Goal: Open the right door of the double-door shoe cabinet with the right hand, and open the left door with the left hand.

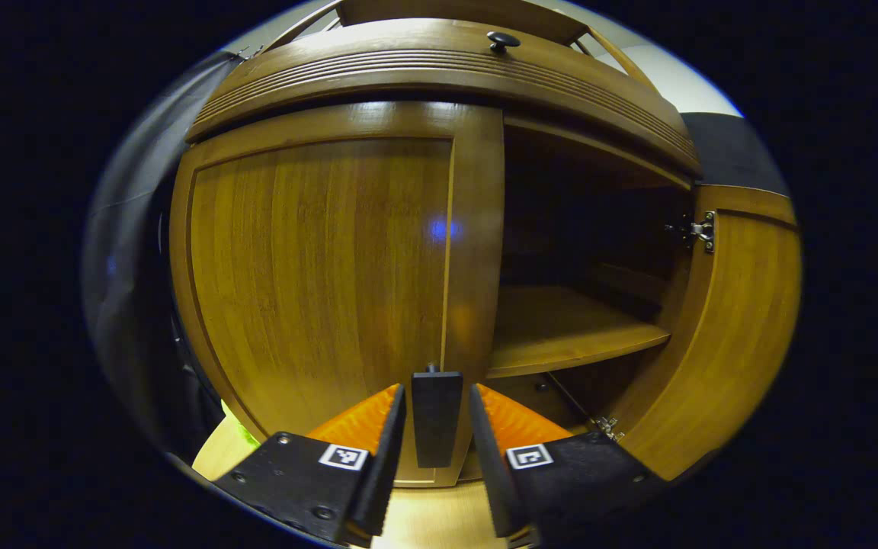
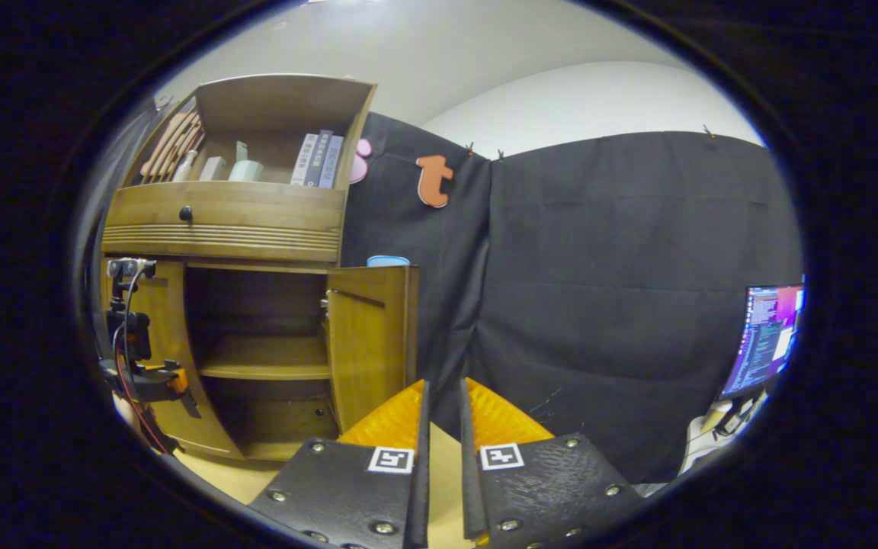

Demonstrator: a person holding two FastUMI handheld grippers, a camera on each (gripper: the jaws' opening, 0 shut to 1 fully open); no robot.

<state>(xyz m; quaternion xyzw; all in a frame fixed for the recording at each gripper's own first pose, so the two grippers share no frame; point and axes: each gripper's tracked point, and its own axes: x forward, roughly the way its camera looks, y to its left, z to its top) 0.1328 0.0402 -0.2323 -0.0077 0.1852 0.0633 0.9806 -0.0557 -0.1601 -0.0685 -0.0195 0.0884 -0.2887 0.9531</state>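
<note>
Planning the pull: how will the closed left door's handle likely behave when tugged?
The handle looks rigid and should not flex between the left tool's fingers. The left door probably swings on hinges like the open right door's; its glossy wood seems slippery.

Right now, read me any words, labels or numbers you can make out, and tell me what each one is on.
None can be read.
Book spines on the cabinet's top shelf: print too small.
Square coded tags on the left gripper and the right gripper: patterns, no words.
Doors, drawer: no lettering.
</note>
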